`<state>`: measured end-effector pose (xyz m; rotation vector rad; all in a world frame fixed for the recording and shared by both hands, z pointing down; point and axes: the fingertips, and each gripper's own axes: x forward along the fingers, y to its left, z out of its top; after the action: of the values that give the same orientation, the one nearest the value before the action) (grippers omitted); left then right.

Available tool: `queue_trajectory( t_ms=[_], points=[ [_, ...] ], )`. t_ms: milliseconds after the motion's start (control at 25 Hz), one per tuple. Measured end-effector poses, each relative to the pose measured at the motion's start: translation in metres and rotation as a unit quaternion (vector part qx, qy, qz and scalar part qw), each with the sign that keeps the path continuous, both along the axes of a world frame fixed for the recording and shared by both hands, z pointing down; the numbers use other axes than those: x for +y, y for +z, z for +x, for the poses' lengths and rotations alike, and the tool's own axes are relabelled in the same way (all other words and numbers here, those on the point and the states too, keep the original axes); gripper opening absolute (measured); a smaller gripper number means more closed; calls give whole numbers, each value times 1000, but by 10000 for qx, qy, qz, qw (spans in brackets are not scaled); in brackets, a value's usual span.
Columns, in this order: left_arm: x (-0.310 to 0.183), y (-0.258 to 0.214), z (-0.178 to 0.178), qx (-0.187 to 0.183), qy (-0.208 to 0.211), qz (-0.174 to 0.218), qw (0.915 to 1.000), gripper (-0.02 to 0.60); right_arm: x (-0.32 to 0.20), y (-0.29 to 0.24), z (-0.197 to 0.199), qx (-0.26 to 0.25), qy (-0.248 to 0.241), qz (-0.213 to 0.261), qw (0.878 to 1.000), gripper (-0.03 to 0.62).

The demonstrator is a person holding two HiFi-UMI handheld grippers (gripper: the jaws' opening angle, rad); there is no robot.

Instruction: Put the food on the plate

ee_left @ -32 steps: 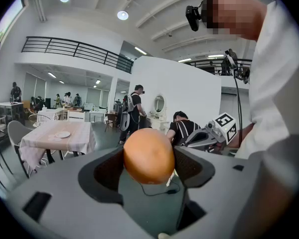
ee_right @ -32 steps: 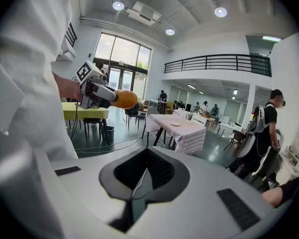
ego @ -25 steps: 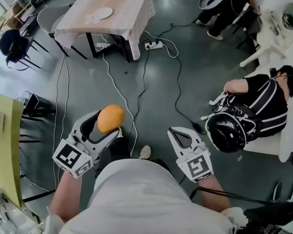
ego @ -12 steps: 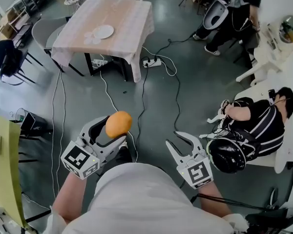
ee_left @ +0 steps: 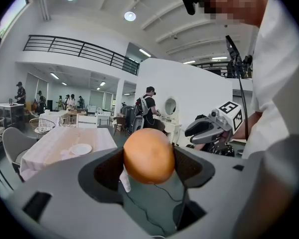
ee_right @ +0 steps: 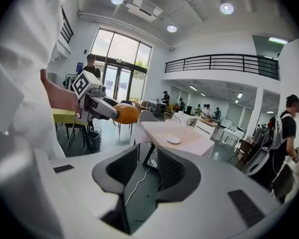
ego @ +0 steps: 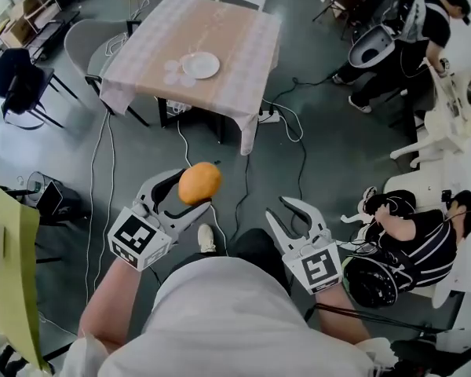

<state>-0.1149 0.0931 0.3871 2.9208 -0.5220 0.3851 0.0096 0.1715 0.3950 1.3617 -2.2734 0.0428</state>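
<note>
Farthest left, one yellow-green panel (ego: 4, 265) at the picture's edge, and one dark chair (ego: 16, 81) up near the corner. Next along, one left tool (ego: 190, 193), pinched on the single piece of food (ego: 199, 183), a pad pressed to each flank of it. Held up in the air over the grey floor (ego: 337, 155), well apart from the counter. Only one such fruit: round, smooth-skinned, evenly orange, with a soft sheen on top.

Up beyond it, one counter (ego: 243, 45) under a pale checked cloth, bearing one white plate (ego: 200, 65), round, near the middle of the cloth. Across the floor, several cables (ego: 110, 155), too tangled to count, and one white power strip (ego: 268, 117) by the counter's right legs.

Further right, one right tool (ego: 286, 214), jaws spread a little with nothing between them, near the left tool and about level with it. Two tools in all.

At far right, two people: one standing person (ego: 432, 30) up top, in black, and one seated person (ego: 420, 238) lower down, in black with pale stripes.
</note>
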Motion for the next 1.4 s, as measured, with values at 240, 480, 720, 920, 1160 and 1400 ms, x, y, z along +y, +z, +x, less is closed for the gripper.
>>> queue_trajectory(
  t_ms=[240,480,720,920,1160,1400],
  points=[
    [-88,15,4,-216,-338,38,9992,328,-69,4,10,-194,-62,-92,9997,130],
    [-187,37,30,-500,-745,-35,9960,328,-162,15,31,-243,-539,-188,9981,130],
    [-298,67,63,-805,-1251,-295,9884,328,-260,14,68,-271,-990,-234,9944,130],
    [-385,106,88,-1056,-1676,-559,9786,328,-324,19,111,-274,-1178,-367,9920,130],
    [-458,168,102,-1582,-1998,-917,9626,328,-371,29,149,-227,-1342,-556,9891,130],
    [-503,212,112,-1890,-2060,-1182,9528,328,-393,45,179,-216,-1262,-899,9877,130]
  ],
)
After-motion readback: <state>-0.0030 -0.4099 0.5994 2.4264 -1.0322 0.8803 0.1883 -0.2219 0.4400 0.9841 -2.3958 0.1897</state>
